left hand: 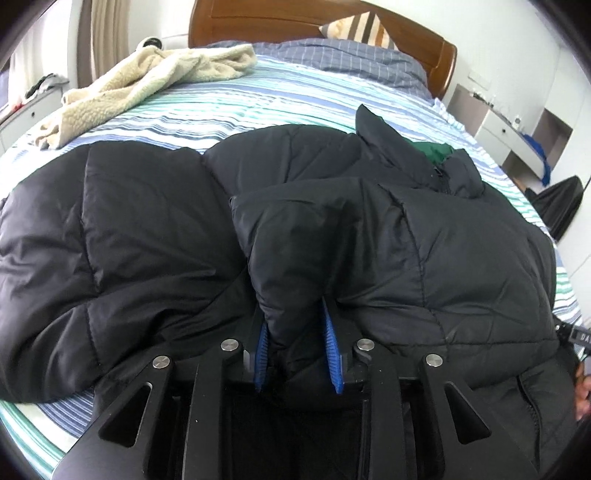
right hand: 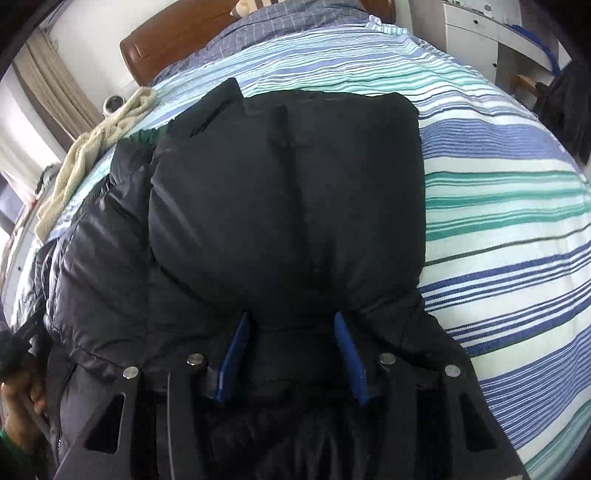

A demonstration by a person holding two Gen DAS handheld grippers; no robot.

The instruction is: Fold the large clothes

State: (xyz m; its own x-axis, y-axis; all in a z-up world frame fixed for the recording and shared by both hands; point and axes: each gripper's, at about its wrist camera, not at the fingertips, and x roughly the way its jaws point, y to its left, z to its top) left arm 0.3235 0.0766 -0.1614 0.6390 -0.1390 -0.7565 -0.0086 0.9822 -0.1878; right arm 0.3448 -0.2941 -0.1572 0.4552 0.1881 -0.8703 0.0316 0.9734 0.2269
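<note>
Jacket point(left hand: 443, 240), black and puffy, lies on the striped bed point(left hand: 258, 99); left gripper point(left hand: 297, 328) and right gripper point(right hand: 291, 332) each pinch its fabric.

Black quilted puffer jacket point(left hand: 424, 229), crumpled, partly folded, lying on striped bed

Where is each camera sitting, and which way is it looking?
Left wrist view: sits on the left gripper, looking along its blue fingers, down and across the bed toward the wooden headboard; a fold of the black puffer jacket sits between the fingers.
Right wrist view: sits on the right gripper, looking down over the jacket's sleeve; a hand shows at the left edge.
Both views share the jacket, the striped bed, the headboard and the cream fleece.
</note>
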